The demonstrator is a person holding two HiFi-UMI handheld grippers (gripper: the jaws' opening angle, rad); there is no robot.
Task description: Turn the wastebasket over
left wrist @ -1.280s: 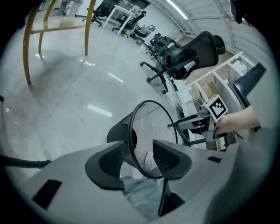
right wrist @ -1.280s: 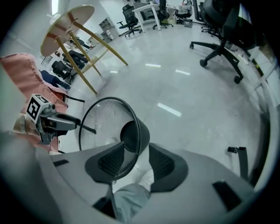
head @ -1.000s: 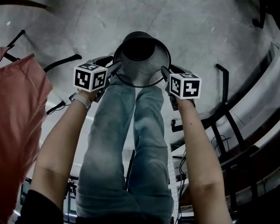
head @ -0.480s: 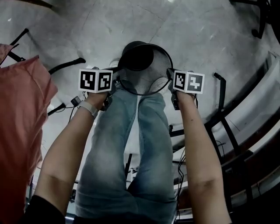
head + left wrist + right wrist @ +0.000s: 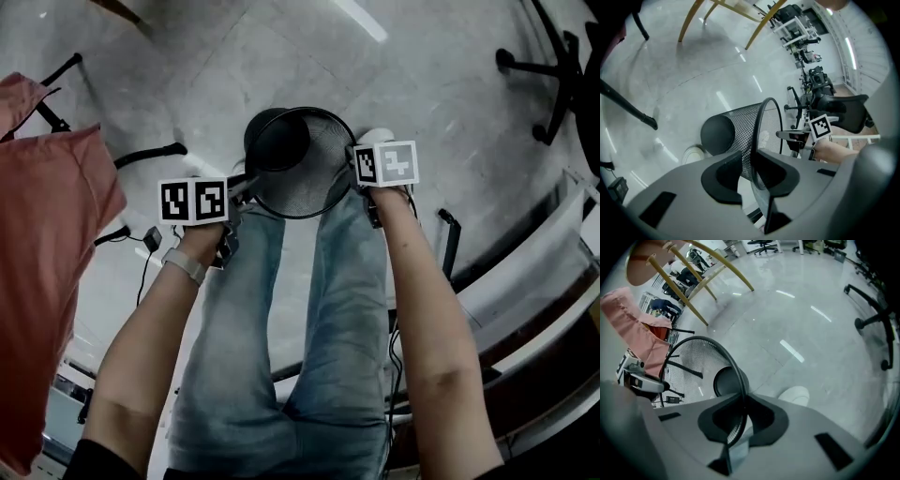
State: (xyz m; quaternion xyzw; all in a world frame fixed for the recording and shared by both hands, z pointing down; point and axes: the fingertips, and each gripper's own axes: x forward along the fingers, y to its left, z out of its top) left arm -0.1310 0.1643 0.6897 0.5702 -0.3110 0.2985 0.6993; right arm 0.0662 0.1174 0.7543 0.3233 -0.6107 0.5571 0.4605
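Note:
The black mesh wastebasket (image 5: 302, 178) hangs above the floor between my two grippers, tilted so its solid base (image 5: 275, 141) points away and to the left. My left gripper (image 5: 246, 184) grips the wire rim on the left; its jaws have just eased open slightly, with the rim still pinched between the pads. In the left gripper view the rim (image 5: 759, 126) runs straight between that gripper's (image 5: 751, 165) pads. My right gripper (image 5: 354, 161) holds the opposite side of the rim, its jaws having just closed on it. The right gripper view shows the rim (image 5: 727, 363) clamped in this gripper (image 5: 740, 411).
My jeans-clad legs (image 5: 309, 309) are directly below the basket, a white shoe (image 5: 795, 395) on the grey floor. A pink cloth (image 5: 47, 225) hangs at the left. Black stand legs (image 5: 145, 155) lie left, an office chair base (image 5: 553, 61) top right, wooden legs (image 5: 724, 11) farther off.
Both grippers went from open beside the rim to shut on it. The basket has lifted and tilted, its base swinging left.

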